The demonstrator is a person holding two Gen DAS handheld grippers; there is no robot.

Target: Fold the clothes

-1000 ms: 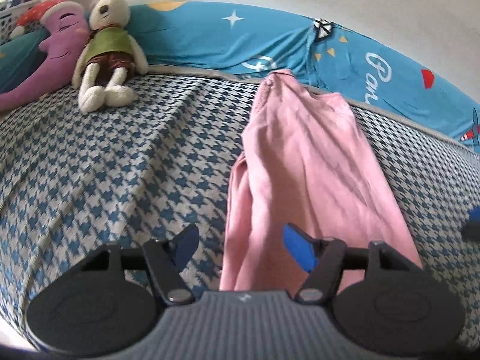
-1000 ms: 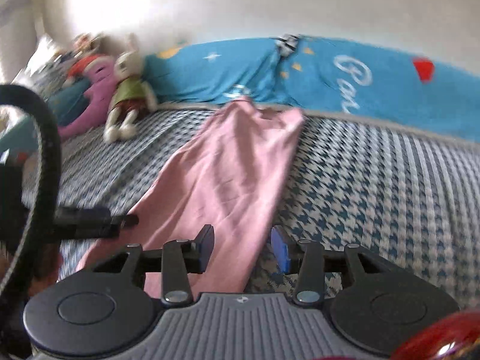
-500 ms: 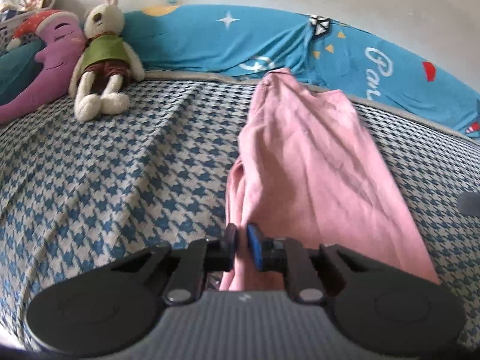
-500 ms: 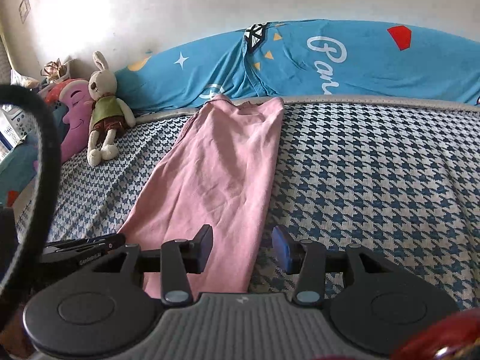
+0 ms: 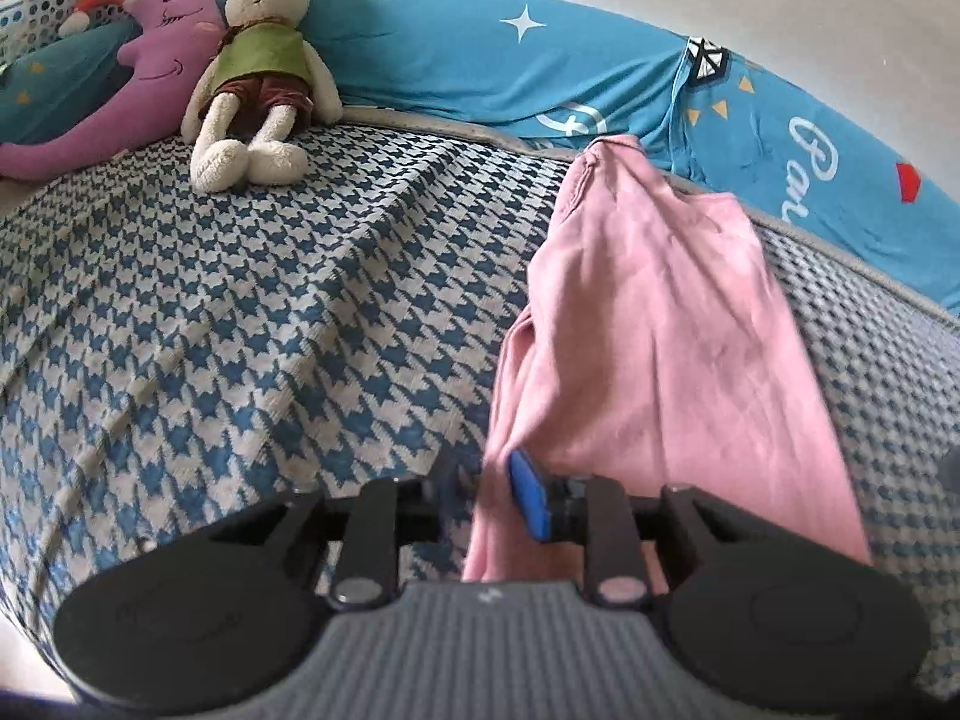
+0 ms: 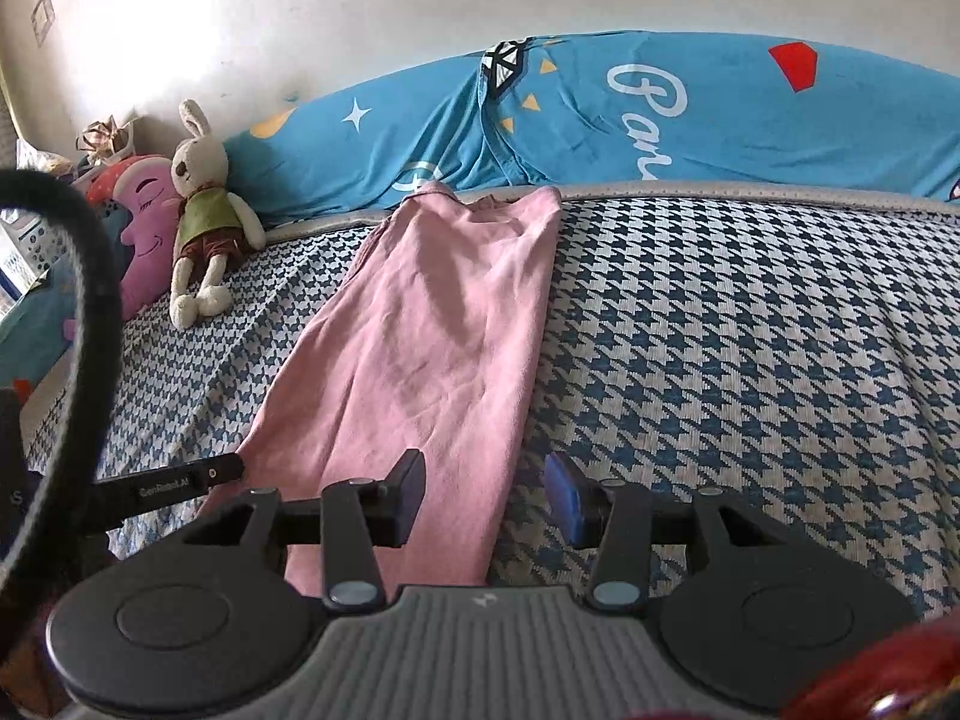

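Grip slackening on the left hem.
Left gripper [image 5: 489, 495], clamped on the pink garment's [image 5: 654, 324] near left edge a moment ago, is now opening, cloth between its fingers; right gripper [image 6: 486, 495] stays half-open astride the right edge on the bed [image 6: 750, 360], gripping nothing—fold not begun.

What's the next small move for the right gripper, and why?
Probably close the right gripper on the near right edge of the pink garment. Its jaws stand open astride that edge with nothing pinched, while the left gripper, jaws opening, has the garment's left edge between its fingers; both corners need holding before folding.
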